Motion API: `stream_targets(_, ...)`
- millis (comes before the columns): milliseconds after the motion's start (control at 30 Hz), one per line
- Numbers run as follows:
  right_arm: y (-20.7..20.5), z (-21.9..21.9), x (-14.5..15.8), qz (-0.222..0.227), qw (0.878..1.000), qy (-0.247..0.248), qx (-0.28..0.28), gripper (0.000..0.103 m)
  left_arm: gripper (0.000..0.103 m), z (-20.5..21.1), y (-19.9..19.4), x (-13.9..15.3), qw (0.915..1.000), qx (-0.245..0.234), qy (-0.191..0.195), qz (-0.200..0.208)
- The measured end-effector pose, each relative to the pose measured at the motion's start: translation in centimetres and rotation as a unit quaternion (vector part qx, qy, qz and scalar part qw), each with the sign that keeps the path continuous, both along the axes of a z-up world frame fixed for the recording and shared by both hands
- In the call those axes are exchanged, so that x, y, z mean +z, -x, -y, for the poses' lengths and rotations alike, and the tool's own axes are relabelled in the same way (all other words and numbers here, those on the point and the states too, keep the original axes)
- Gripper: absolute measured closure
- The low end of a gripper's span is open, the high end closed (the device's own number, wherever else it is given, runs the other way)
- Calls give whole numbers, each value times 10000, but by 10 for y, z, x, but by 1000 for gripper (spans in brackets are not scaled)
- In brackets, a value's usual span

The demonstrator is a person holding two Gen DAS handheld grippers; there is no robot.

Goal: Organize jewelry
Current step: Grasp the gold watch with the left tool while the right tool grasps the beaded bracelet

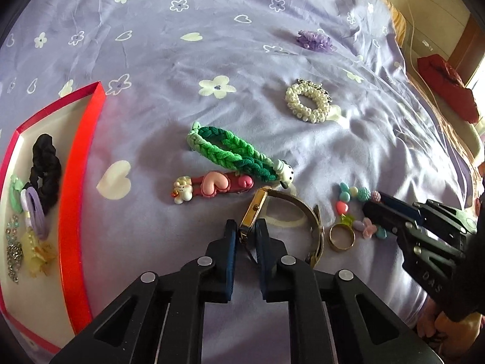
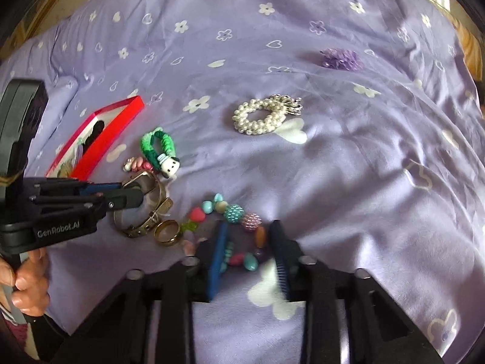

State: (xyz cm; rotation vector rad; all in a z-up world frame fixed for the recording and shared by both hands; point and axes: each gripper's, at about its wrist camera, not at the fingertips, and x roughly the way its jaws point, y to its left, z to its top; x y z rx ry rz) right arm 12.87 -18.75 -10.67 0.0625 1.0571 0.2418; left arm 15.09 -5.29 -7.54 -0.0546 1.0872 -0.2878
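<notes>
My left gripper (image 1: 246,230) is shut on the gold watch (image 1: 254,209) at its face; the strap (image 1: 315,227) curves off to the right on the bedsheet. The watch also shows in the right wrist view (image 2: 145,209), held by the left gripper (image 2: 138,192). My right gripper (image 2: 250,236) is open and straddles the colourful bead bracelet (image 2: 239,212); in the left wrist view it (image 1: 379,209) reaches that bracelet (image 1: 354,197) from the right. A gold ring (image 1: 342,237) lies between watch and bracelet.
A red-rimmed box (image 1: 75,182) at the left holds a black scrunchie (image 1: 45,166) and other hair pieces. On the purple sheet lie a green braided band (image 1: 233,154), a pink clip (image 1: 212,185), a pearl scrunchie (image 1: 307,103) and a purple flower piece (image 1: 313,41).
</notes>
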Motion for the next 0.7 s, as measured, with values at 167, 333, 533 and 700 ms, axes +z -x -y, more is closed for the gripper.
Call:
stream_targets(167, 0, 6, 7, 56, 9995, -281, -130, 91, 94, -13, 11, 5, 9998, 69, 157, 37)
stream_targets(333, 1, 9, 30, 277, 9978, -568, -204, 91, 94, -31, 27, 19, 9992, 213, 294, 135)
stream_targets(533, -3, 0, 57, 533, 9947, -866, -131, 91, 94, -57, 49, 39, 9976, 464, 401, 324)
stream_targets(700, -5, -18, 66, 581, 9925, -1070, 55, 91, 94, -84, 66, 53, 9954, 713, 470, 435)
